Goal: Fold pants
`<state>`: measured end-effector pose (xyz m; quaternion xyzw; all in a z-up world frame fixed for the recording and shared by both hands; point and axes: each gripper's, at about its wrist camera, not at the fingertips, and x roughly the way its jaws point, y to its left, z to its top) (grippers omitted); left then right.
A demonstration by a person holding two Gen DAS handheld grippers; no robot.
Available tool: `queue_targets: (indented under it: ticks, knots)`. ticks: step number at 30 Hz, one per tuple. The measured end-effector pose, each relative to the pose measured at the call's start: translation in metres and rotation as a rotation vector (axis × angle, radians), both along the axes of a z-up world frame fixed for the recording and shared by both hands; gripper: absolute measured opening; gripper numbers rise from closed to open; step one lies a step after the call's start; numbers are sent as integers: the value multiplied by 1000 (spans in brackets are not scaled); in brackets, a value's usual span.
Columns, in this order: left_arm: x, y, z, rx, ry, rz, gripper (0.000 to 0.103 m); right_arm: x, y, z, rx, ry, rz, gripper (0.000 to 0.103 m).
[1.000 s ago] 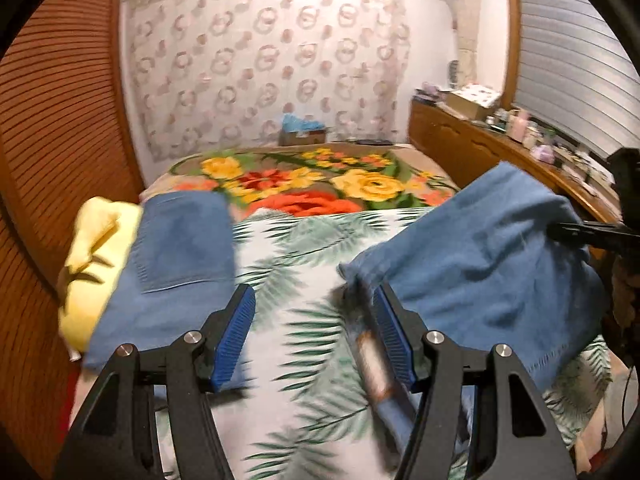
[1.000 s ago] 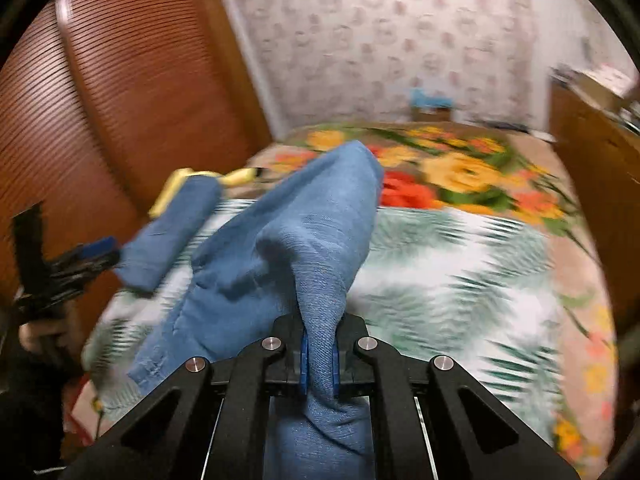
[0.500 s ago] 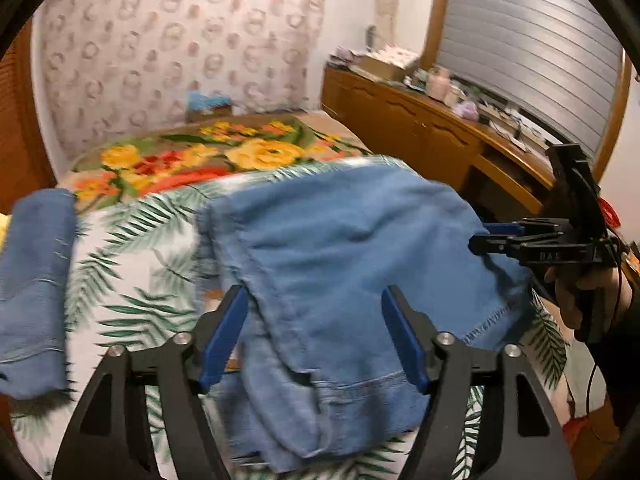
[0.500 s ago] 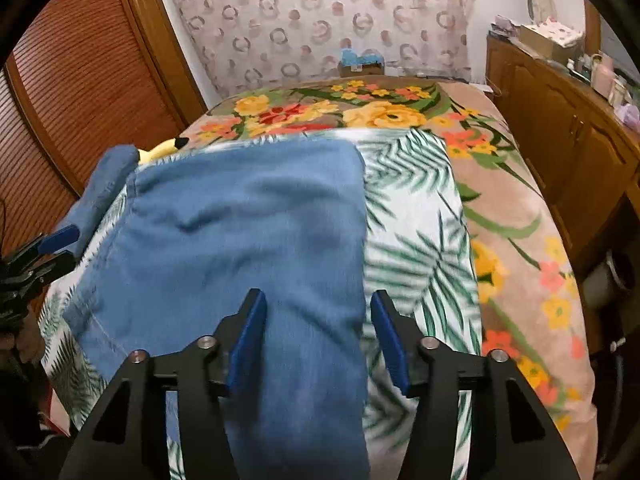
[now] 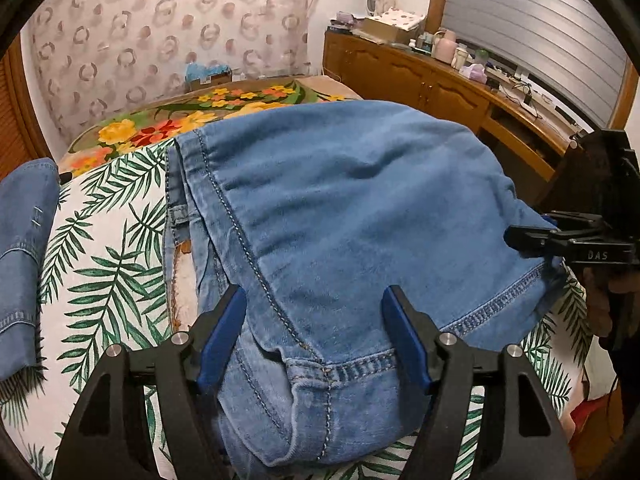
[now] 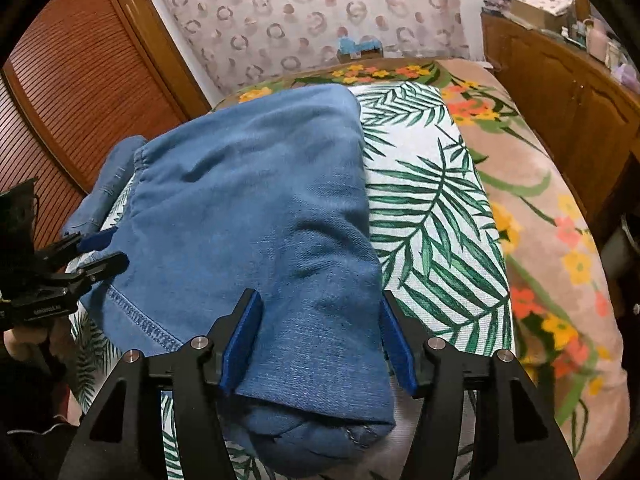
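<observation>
- Left wrist view: the left gripper point(image 5: 314, 334) hangs over the near hem of the jeans point(image 5: 352, 216), its blue-padded jaws spread wide with denim between them but nothing pinched.
- The jeans lie folded on the bed, on a white sheet point(image 5: 108, 264) printed with green palm leaves; the cloth is soft, mid-blue, lightly rumpled, with pale topstitching along the side seam and a thick stitched hem.
- At the right edge of that view the right gripper point(image 5: 556, 236) sits just beside the hem's far corner; its black fingers look close together from this side angle.
- Right wrist view: the right gripper point(image 6: 320, 340) is plainly open, blue pads straddling a rounded fold of the jeans point(image 6: 256, 200) without clamping it.
- A second folded denim piece point(image 5: 24, 256) rests at the sheet's left edge, flat and oblong.
- Beyond the sheet lies a plush flowered blanket point(image 6: 560, 208), and a slatted wooden door point(image 6: 72, 92) stands to the left.
</observation>
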<state>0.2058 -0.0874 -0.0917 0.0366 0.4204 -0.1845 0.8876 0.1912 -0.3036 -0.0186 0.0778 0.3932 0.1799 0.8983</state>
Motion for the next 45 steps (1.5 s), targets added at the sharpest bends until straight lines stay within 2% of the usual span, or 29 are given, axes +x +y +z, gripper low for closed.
queue_targets:
  ticks: [1,4,6,9,15,21,27,33,36,41,44,45]
  knots:
    - [0,0,0,-2,1,1,72,0,-1,0,8,-2,5,61]
    - [-1,2,-1,-8,1,2,72,-8,3,2,30,-2,12,51]
    - [0,3,-1,-9,2,2,72,-9,1,3,53,-4,16,30]
    - [0,3,-1,-9,1,2,72,-14,0,11,67,-33,15,19]
    - [-7,18,11,-30,-20,19,72,-27,17,50,55,-145,36,15]
    - [-21,57,35,-54,-80,78,72,-37,57,88,41,-251,118,14]
    - [-41,108,52,-62,-134,168,72,-38,112,102,13,-296,236,14]
    - [-56,153,60,-64,-162,261,72,-31,172,88,-26,-272,353,14]
    - [-61,169,59,-65,-166,300,72,-32,202,62,-67,-216,415,14]
    - [-62,179,54,-67,-164,327,72,-28,221,25,-77,-132,447,14]
    - [-61,180,52,-69,-166,320,72,-26,221,29,-76,-139,436,19]
    - [-60,179,51,-71,-167,318,72,-28,224,33,-74,-136,435,25]
